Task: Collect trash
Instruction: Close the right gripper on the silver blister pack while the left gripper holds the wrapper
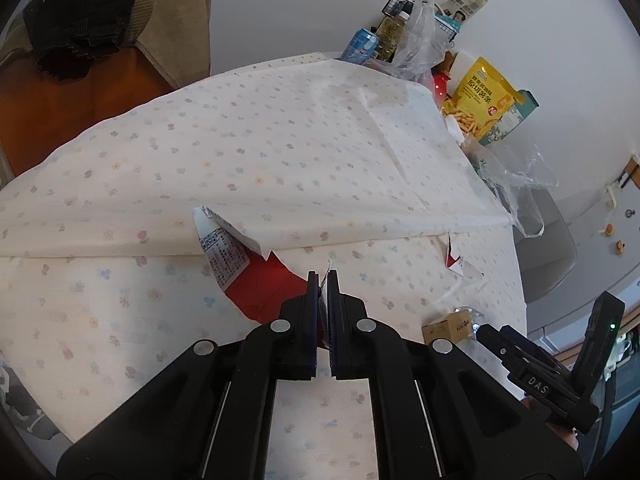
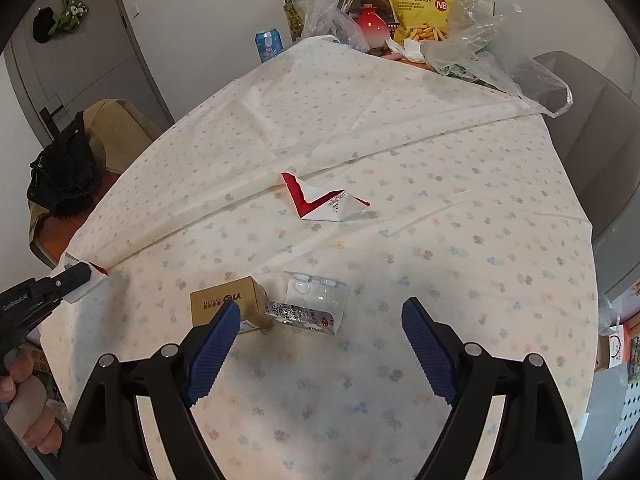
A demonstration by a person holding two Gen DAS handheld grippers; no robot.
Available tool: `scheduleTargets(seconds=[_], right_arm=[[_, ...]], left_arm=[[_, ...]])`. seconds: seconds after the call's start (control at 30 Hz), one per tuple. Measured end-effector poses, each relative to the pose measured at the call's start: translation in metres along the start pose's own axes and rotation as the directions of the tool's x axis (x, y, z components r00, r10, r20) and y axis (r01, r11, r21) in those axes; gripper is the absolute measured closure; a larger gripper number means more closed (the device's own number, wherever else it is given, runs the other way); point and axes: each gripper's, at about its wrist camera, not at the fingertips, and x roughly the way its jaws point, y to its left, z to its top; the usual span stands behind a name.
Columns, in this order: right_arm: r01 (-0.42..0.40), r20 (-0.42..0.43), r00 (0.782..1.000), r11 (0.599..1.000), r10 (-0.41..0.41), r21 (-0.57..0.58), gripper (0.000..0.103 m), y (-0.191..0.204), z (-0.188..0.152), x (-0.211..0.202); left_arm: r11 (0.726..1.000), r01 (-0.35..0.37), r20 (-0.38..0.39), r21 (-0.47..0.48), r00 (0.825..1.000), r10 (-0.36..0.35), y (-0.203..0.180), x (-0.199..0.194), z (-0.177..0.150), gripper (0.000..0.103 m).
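Observation:
My left gripper (image 1: 323, 280) is shut on a torn red and white wrapper (image 1: 256, 280) lying on the floral tablecloth (image 1: 120, 320); it also shows at the left edge of the right wrist view (image 2: 82, 274). My right gripper (image 2: 320, 312) is open and empty, just above the cloth. Between and just beyond its fingers lie a small brown cardboard box (image 2: 228, 304) and a clear plastic blister pack (image 2: 312, 300). A second red and white torn wrapper (image 2: 320, 202) lies farther out at the cloth's fold. The box (image 1: 446, 326) and the right gripper (image 1: 532, 364) show at the right of the left wrist view.
The far half of the cloth (image 2: 320, 100) is folded over. Behind it stand a blue can (image 2: 269, 45), a yellow snack bag (image 2: 420, 4), a red vase (image 2: 372, 28), clear plastic bags (image 2: 492, 56) and a wire basket. Chairs stand at left (image 2: 100, 136) and right (image 2: 588, 128).

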Motion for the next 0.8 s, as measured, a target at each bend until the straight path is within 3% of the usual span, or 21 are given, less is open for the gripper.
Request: scheduleTargets(seconds=[0.5, 0.7, 0.8], right_arm=[[0.003, -0.002, 1.000, 0.997, -0.003, 0.079, 0.032, -0.017, 0.003, 0.006], [0.003, -0.025, 1.000, 1.000, -0.003, 0.023, 0.033, 0.001, 0.002, 0.014], [0.008, -0.052, 0.999, 1.000, -0.008, 0.005, 0.047, 0.005, 0.000, 0.022]], left_arm=[[1.000, -0.002, -0.006, -0.009, 1.000, 0.002, 0.007, -0.002, -0.004, 0.098], [1.000, -0.006, -0.005, -0.010, 1.000, 0.006, 0.007, -0.002, -0.005, 0.098], [1.000, -0.007, -0.003, -0.012, 1.000, 0.007, 0.006, -0.003, -0.005, 0.098]])
